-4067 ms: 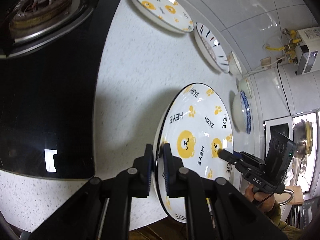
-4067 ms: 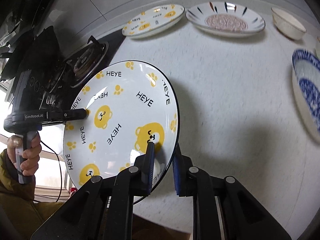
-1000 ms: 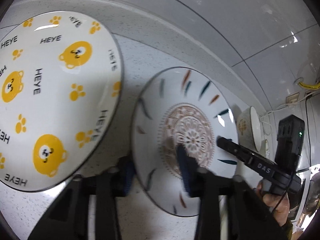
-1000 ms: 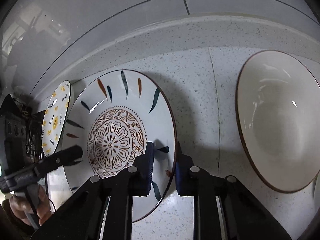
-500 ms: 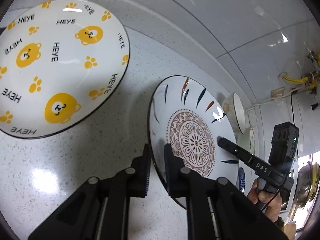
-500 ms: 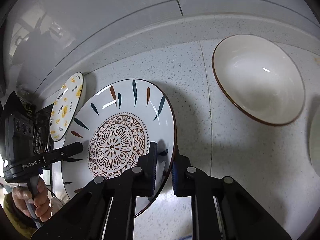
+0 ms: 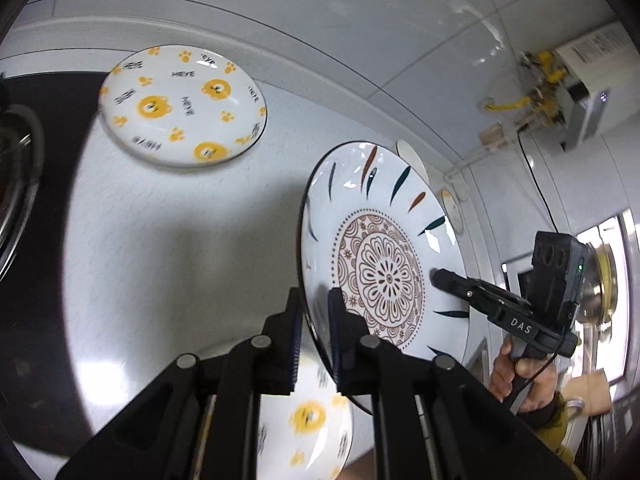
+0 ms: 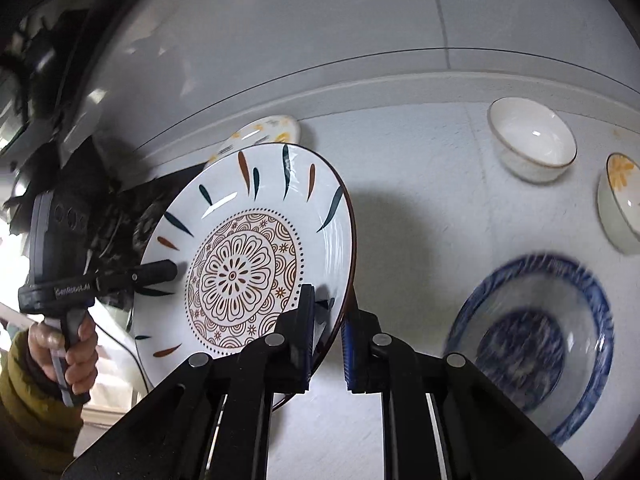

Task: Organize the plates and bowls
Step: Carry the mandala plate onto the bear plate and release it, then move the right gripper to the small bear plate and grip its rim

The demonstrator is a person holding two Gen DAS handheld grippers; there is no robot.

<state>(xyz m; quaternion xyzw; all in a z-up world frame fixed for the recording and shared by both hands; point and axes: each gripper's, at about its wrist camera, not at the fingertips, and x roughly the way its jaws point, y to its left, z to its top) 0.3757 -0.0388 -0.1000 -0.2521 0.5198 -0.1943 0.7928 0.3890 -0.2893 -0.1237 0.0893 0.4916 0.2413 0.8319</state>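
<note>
The mandala plate point(image 7: 384, 264) with dark leaf strokes hangs tilted above the white counter, held at both ends. My left gripper point(image 7: 314, 320) is shut on its near rim, and my right gripper point(image 8: 326, 328) is shut on the opposite rim of this mandala plate point(image 8: 248, 256). Each view shows the other gripper's finger lying on the plate's face. A bear plate point(image 7: 182, 106) lies flat near the back wall. A second bear plate point(image 7: 308, 420) lies on the counter under my left gripper. A blue patterned bowl point(image 8: 532, 344) sits to the right.
A white bowl point(image 8: 532, 140) and a bowl with yellow flowers point(image 8: 622, 200) stand at the back right. The black stove top point(image 7: 36, 208) is on the left. A hand in a yellow-green sleeve point(image 8: 32, 392) grips each handle. The tiled wall point(image 7: 320, 32) closes the back.
Both grippers have lifted the mandala plate off the counter and drawn it back from the wall toward the front. The bear plate at the back now looks farther away.
</note>
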